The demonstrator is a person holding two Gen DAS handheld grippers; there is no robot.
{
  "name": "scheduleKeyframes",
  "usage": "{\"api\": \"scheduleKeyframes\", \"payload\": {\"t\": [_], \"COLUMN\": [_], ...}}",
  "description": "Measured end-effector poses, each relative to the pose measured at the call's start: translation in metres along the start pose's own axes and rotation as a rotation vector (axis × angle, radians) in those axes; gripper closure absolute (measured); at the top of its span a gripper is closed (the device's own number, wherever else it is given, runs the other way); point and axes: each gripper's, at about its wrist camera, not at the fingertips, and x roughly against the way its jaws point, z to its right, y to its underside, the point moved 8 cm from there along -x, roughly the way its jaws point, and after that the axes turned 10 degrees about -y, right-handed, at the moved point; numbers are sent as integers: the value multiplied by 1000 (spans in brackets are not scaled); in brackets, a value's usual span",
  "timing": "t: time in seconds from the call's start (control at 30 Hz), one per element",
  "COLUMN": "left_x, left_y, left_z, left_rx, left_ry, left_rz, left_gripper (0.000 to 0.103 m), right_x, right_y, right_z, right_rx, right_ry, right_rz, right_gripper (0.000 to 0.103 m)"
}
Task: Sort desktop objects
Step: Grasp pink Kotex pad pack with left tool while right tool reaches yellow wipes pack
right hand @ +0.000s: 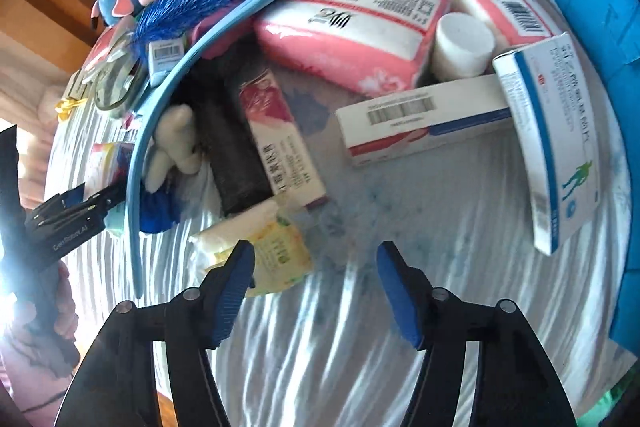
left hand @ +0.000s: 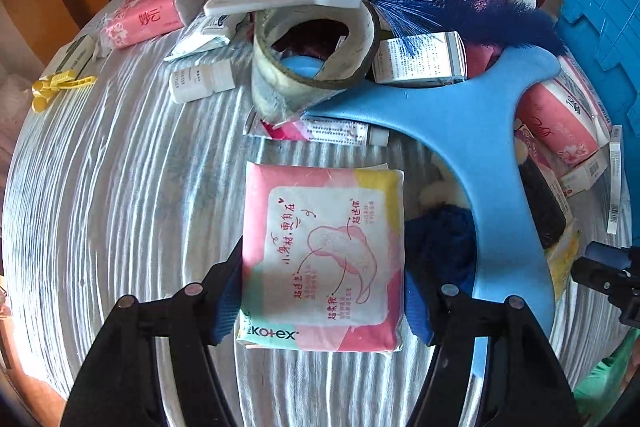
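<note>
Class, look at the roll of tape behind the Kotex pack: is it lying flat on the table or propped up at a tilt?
Tilted. The tape roll leans on clutter with its opening facing up toward the camera.

Daylight is flooding in brightly, glaring white at the right wrist view's left edge; fisheye distortion is bending and darkening both pictures' corners, with slight blur.

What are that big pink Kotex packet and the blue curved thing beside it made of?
The Kotex packet looks like thin, printed plastic film with a slight sheen, wrinkled at its edges. The blue curved piece seems to be matte moulded plastic or dense foam: smooth, even colour, rounded edges. I cannot tell which.
</note>
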Motion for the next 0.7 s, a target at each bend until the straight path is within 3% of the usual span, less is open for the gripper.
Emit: {"api": "scheduleKeyframes", "payload": {"t": [0.13, 0.27, 0.53, 0.7], "left_x": [8, 9, 4, 1], "left_y": [21, 36, 34, 35], "left_z": [-2, -1, 5, 6], "left_rx": [-3, -7, -41, -38], "left_ry": [-3, 20, 9, 23], "left_rz": [12, 11, 41, 39], "left_gripper": [37, 37, 36, 35], "right_x": [-3, -8, -26, -23], "right_y": [12, 19, 18, 18], "right_z": [-14, -20, -21, -8], "right_rx": [-10, -49, -90, -123], "right_ry": [-18, -28, -1, 77], "right_rz": [9, 17, 74, 122], "right_gripper": [38, 29, 0, 0]}}
